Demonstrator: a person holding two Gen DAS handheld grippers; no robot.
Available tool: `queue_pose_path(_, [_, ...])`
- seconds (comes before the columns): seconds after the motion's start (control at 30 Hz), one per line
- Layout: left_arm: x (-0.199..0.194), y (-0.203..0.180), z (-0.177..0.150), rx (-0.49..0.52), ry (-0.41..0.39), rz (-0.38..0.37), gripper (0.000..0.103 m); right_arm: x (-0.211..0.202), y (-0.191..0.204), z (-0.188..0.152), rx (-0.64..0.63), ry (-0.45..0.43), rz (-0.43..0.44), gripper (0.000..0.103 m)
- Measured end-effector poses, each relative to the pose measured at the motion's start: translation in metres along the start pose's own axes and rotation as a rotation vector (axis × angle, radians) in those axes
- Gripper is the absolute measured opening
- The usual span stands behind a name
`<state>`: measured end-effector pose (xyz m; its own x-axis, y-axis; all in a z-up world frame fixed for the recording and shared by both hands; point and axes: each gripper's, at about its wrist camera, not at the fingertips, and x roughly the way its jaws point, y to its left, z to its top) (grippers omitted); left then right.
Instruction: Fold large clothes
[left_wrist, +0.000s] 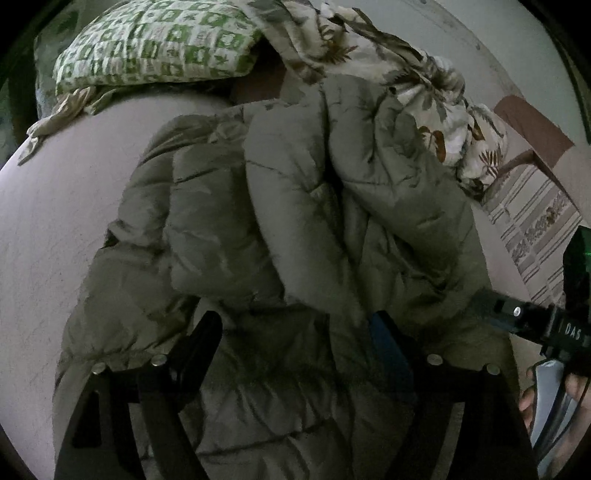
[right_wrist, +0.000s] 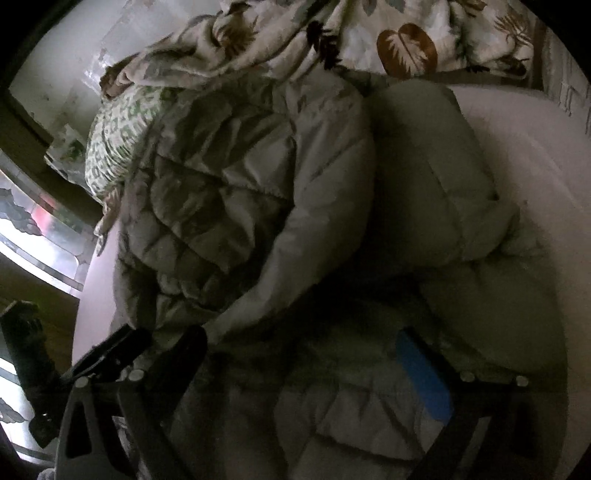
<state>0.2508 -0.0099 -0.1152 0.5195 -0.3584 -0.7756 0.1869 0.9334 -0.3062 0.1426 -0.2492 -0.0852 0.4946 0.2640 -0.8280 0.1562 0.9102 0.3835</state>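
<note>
Big puffy grey-green coat (left_wrist: 280, 229) lying on the bed (left_wrist: 62, 221), bunched up in thick lumps, just below the leafy blanket (left_wrist: 436, 107) and the green-checked pillow (left_wrist: 155, 40). Left tongs (left_wrist: 295, 332) spread wide over the coat's near end, puffy cloth lying between the fingers but not pinched. Right tongs (right_wrist: 306, 354) spread wide too, let go, over the near part of the coat, nothing gripped. Looks like a fold just set down, with the coat still lumpy and only partly folded. Next move likely needs a fresh hold on a coat edge: one on each side of the coat, then a lift and a lay-over toward its middle. Thick padding, so a deep bite needed or the cloth may slip out.

Plenty of bare bed left of the coat in the left wrist view. Much less room above the coat, where blanket and pillow crowd it. Bed edge close on the coat's right side, beside a striped cloth (left_wrist: 535, 229).
</note>
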Motion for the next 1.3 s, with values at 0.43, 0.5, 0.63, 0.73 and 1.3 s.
queue_pose_path(0.43, [-0.013, 0.028, -0.013, -0.065, 0.045, 0.050, 0.083, 0.051, 0.005, 0.001, -0.015, 0.144, -0.231, 0.103])
queue_pose_path(0.5, [-0.020, 0.029, -0.016, -0.042, 0.045, 0.051, 0.083, 0.041, 0.008, -0.003, -0.024, 0.126, -0.200, 0.103])
queue_pose_path(0.63, [-0.032, 0.032, -0.021, -0.024, 0.044, 0.064, 0.083, 0.009, 0.010, -0.014, -0.013, 0.090, -0.122, 0.103])
queue_pose_path(0.73, [-0.044, 0.033, -0.029, 0.003, 0.024, 0.090, 0.083, -0.016, 0.011, -0.024, -0.016, 0.043, -0.102, 0.103])
queue_pose_path(1.3, [-0.093, 0.016, -0.083, 0.134, -0.026, 0.215, 0.083, -0.093, 0.014, -0.094, -0.105, -0.093, -0.160, 0.103])
